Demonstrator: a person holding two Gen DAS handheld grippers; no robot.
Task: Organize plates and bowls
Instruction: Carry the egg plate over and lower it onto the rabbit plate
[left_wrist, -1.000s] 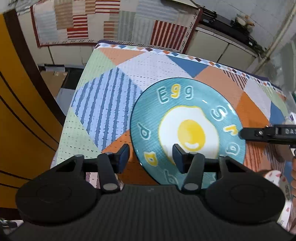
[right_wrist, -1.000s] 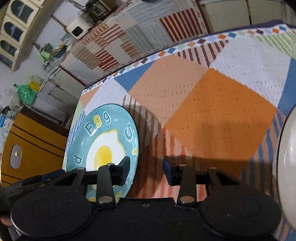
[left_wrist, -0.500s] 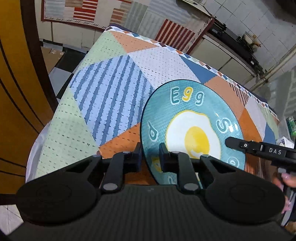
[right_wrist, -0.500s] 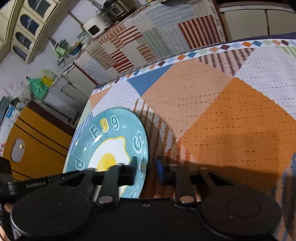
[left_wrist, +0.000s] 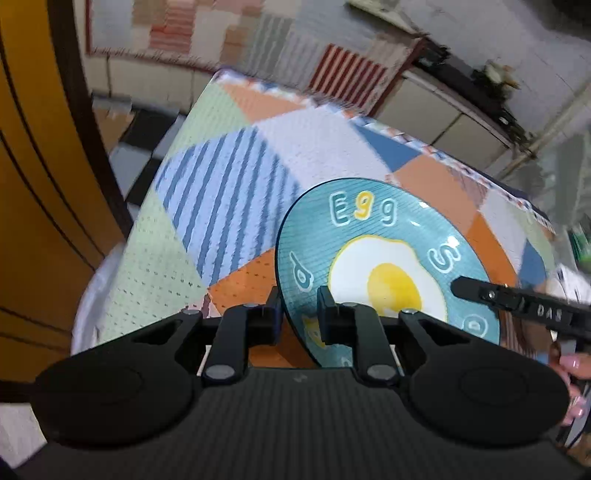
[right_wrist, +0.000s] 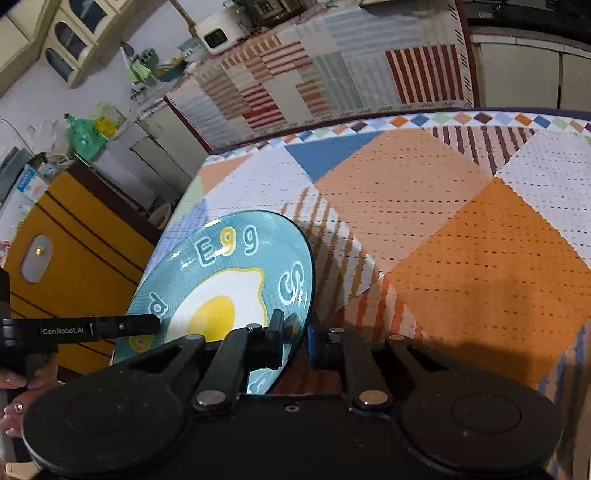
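A teal plate with a fried-egg picture and the word "Egg" is held tilted just above the patchwork tablecloth. My left gripper is shut on the plate's near-left rim. The right gripper's finger reaches in over the plate's right side. In the right wrist view the same plate leans up at lower left. My right gripper pinches its right rim; its jaws are opening very slightly, with the rim still between the pads. The left gripper's finger crosses the plate's left edge.
A yellow cabinet stands close to the table's left edge, with checkered floor between them. A person's hand shows at the right. The tablecloth stretches far right and back. Counters draped in striped cloth line the far wall.
Both grippers went from open beside the plate's rim to shut on it. The plate has come up off the cloth and tilted.
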